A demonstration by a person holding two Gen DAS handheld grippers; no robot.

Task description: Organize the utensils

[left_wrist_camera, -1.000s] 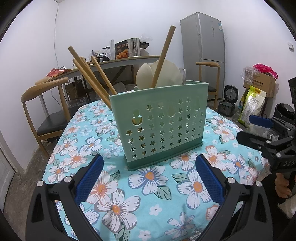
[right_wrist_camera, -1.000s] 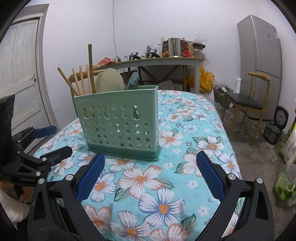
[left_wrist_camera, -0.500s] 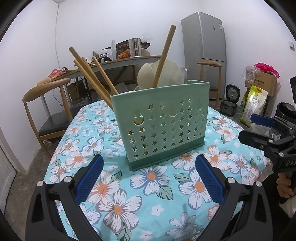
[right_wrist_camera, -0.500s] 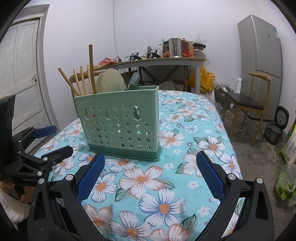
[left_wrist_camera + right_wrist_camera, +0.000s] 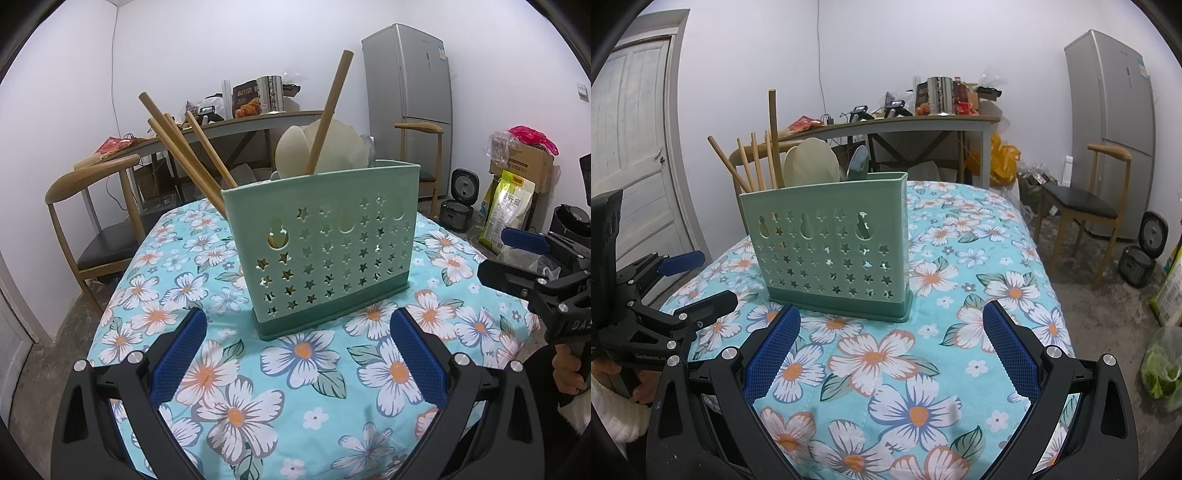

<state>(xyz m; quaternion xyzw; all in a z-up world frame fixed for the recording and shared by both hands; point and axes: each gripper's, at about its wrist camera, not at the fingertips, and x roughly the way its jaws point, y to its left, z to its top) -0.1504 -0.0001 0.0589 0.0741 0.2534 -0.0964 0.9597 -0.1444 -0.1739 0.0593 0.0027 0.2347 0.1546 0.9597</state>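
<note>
Little is changing since a second ago: both views are drifting only slightly, so the green utensil holder (image 5: 320, 251) is sitting a touch farther right in each picture, and it is staying upright on the floral tablecloth (image 5: 303, 373). Both grippers are hanging low at the near edge of the table, well short of the holder. In its own view the left gripper (image 5: 297, 360) is standing released, blue pads spread wide and gripping nothing; the right gripper (image 5: 892, 356) is likewise standing wide and empty. Each is showing at the side of the other's view, held by a hand (image 5: 569, 371) in a white sleeve. Inside the holder, several wooden chopsticks (image 5: 184, 155) are leaning out toward the left end, one more chopstick (image 5: 328, 110) is rising steeply through the middle compartment beside pale cream spoons (image 5: 325, 151), and a metal spoon (image 5: 857, 164) is poking up at the right end in the right wrist view. Far behind, a wooden chair (image 5: 92, 206), a cluttered desk (image 5: 894, 123) and a grey fridge (image 5: 408, 92) are standing against the wall.
</note>
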